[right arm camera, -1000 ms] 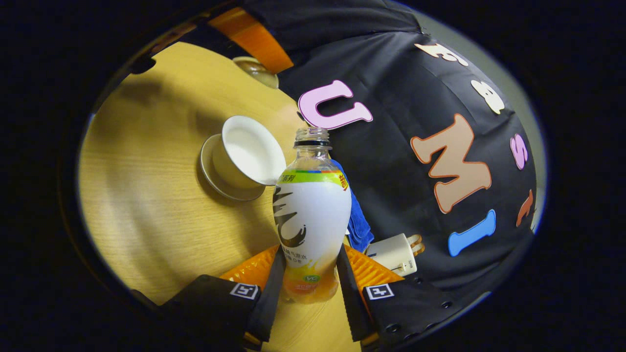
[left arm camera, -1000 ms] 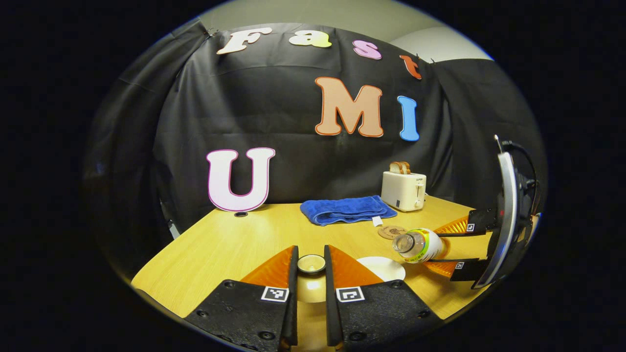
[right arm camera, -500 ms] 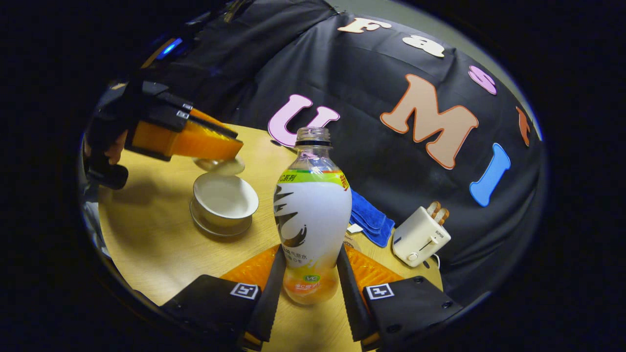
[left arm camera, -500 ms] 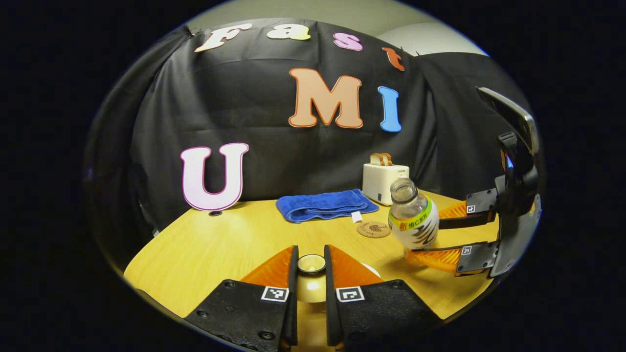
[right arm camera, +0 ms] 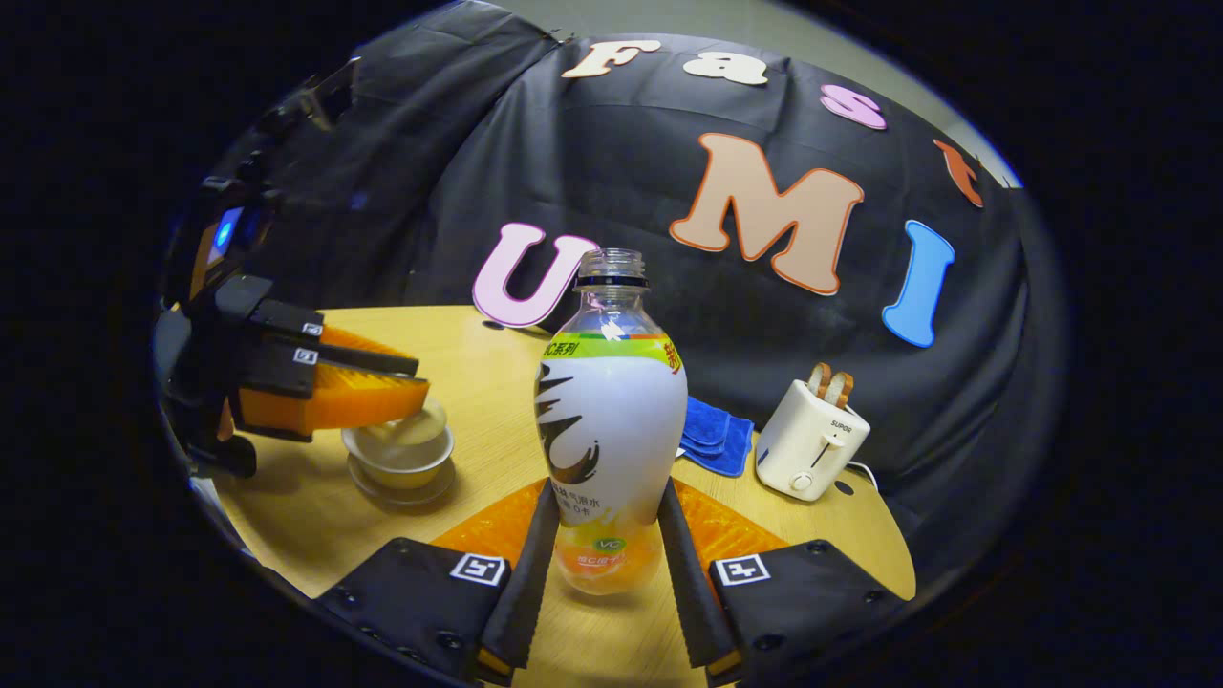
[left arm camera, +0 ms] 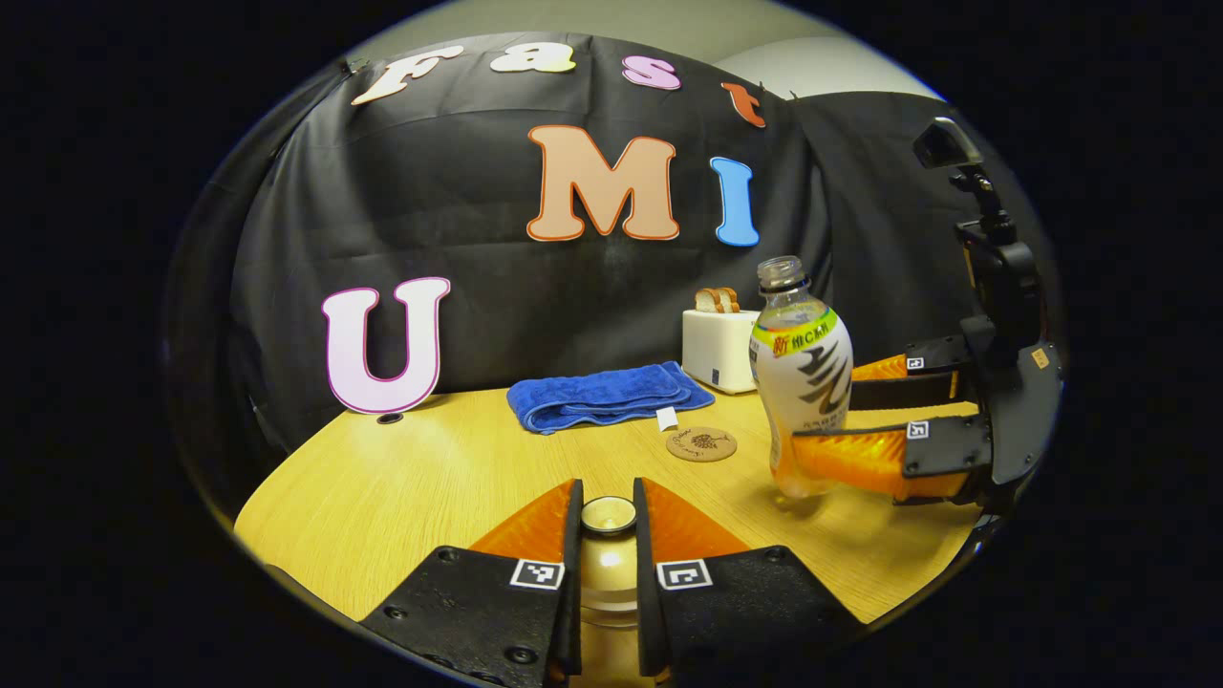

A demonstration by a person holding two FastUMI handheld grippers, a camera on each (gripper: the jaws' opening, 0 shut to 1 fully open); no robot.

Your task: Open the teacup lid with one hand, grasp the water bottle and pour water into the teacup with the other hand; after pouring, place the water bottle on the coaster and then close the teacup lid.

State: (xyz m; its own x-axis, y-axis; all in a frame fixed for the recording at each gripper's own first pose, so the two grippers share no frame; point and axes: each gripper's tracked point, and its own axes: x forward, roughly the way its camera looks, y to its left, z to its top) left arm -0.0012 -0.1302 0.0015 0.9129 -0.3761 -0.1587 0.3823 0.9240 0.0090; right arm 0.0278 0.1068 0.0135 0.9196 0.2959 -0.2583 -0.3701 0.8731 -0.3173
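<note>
i've swung the water bottle [right arm camera: 611,420] back upright, my right gripper [right arm camera: 600,564] clenched on it above the table's right edge, near the coaster [left arm camera: 701,444]. pouring looks done. my left gripper [left arm camera: 608,535] pinches the lid [left arm camera: 609,515] over the teacup [right arm camera: 399,454].

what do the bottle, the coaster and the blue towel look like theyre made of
Water bottle: likely clear plastic, see-through at the neck, with a glossy printed sleeve around the body. Coaster: looks like wood or cork, a thin matte brown disc with a dark printed motif. Blue towel: soft terry-like cloth, fuzzy and folded in layers.
</note>
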